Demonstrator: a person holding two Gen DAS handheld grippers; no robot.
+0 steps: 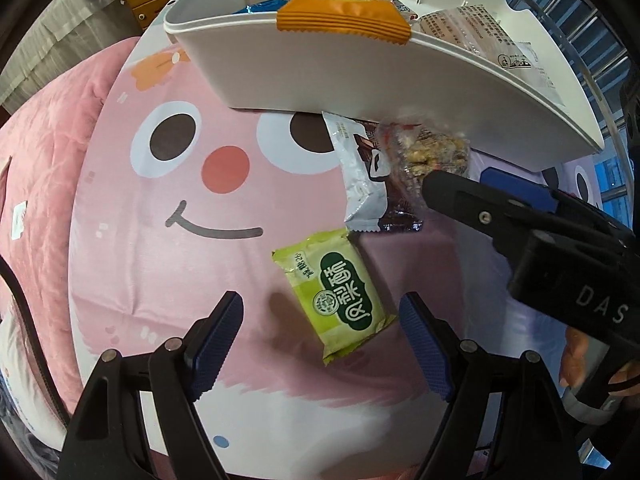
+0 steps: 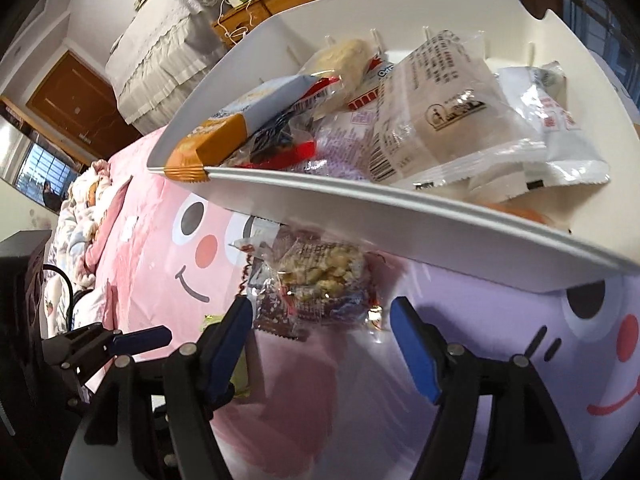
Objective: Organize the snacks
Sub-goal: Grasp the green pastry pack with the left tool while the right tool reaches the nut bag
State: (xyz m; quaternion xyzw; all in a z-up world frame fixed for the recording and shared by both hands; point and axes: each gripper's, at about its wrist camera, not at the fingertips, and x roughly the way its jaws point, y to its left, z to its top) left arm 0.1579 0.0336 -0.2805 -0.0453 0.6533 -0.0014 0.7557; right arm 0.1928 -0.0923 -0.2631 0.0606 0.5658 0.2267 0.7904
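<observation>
The white bin [image 1: 280, 80] covers the upper end of the silver-and-brown packet [image 1: 362, 184], whose right side lies under the clear nut-bar wrapper [image 1: 430, 152], itself partly behind the right gripper's finger [image 1: 480, 208], and the bin's right end runs out of frame.

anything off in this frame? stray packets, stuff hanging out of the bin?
Yes. Three packets lie outside the white bin: a green packet on the pink cloth, plus a silver-brown packet with a clear nut-bar packet lying partly on it by the bin's front wall. An orange packet droops over the rim. No spills or tears visible.
</observation>
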